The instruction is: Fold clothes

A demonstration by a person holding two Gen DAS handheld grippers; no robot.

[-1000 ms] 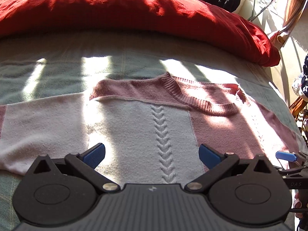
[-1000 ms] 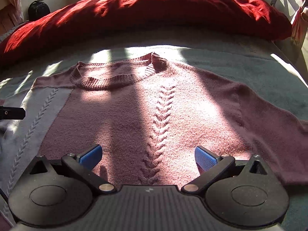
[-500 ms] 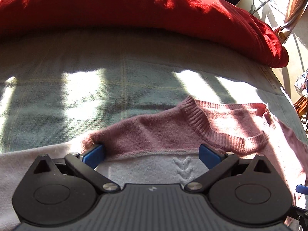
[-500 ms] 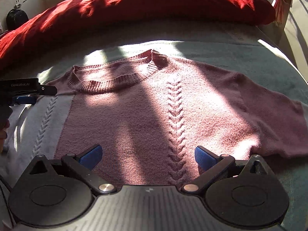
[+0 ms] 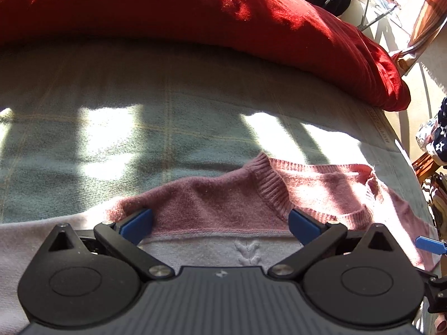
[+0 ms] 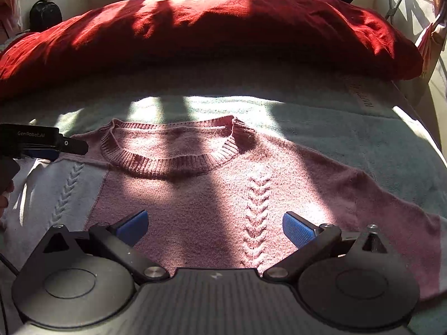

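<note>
- The left gripper (image 5: 220, 222) had travelled up the sweater (image 6: 212, 195) over the last second: a second earlier it hung above the pale cable-knit panel at mid-body; now its blue pads sat wide apart at the left shoulder, either side of the dark pink shoulder strip just left of the ribbed collar (image 5: 272, 188). Nothing lay between its fingers, and whether the pads touched the knit could not be told.
- The sweater itself lay face up and spread flat on the grey-green blanket (image 5: 139, 128), collar toward the red duvet (image 6: 212, 36), sleeves out to both sides. Its outline had not shifted across the three moments; only the cameras had.
- The right gripper (image 6: 215, 227) had drifted less, edging left and slightly forward, so the collar now stood nearer the middle of its view. It hovered over the pink chest beside the braided cable (image 6: 255, 223), pads spread wide and empty.
- By my reading, the left tool arriving at the shoulder seam pointed to a grasp being lined up there, likely for turning the left side or sleeve inward; the garment showed no fold in view.
</note>
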